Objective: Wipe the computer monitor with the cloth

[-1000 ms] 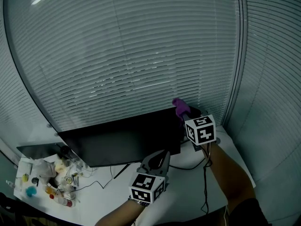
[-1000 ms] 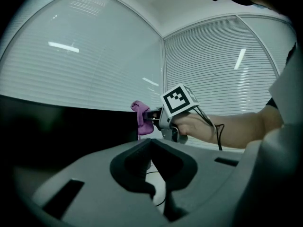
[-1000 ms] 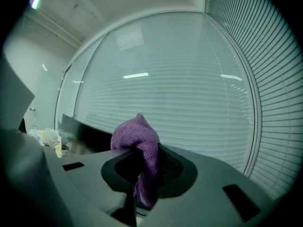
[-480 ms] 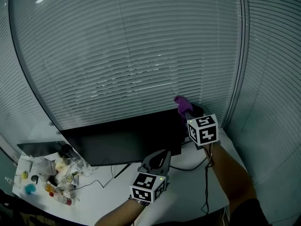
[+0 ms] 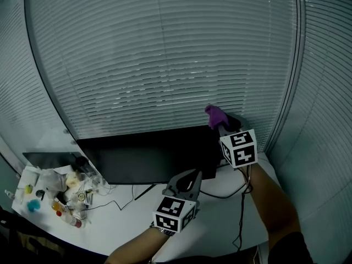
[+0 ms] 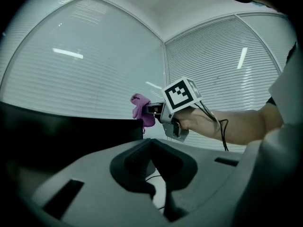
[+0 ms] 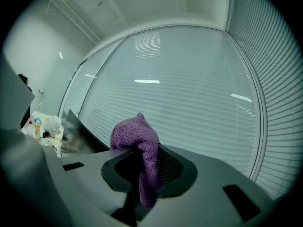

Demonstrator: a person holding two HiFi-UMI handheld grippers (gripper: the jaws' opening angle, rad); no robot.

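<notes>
The right gripper (image 5: 220,125) is held up at the far right of the white desk (image 5: 126,227), its jaws clamped on a purple cloth (image 5: 215,115). From the head view the cloth sits just above the top right corner of the dark monitor (image 5: 154,159), which stands across the middle of the desk in front of the window blinds (image 5: 165,65). That view cannot settle whether cloth and screen touch.

The left gripper view looks at the same spot from the side. It shows the cloth bunched at the tip of the right gripper, right by the monitor's upper corner, with the person's forearm (image 6: 232,126) stretching away to the right. Even there, contact stays unclear. The right gripper view adds what the others miss: the cloth is pinched between the two jaws, a rounded wad bulging above them and a strip hanging down between the pads.

The left gripper (image 5: 190,179) hovers lower and nearer, in front of the monitor's bottom edge. Its own view shows the jaw tips pressed together with nothing between them.

Only the head view takes in the whole desk: a heap of small bottles and clutter (image 5: 63,194) at the left end, and a black cable (image 5: 240,213) trailing down the near right side.
</notes>
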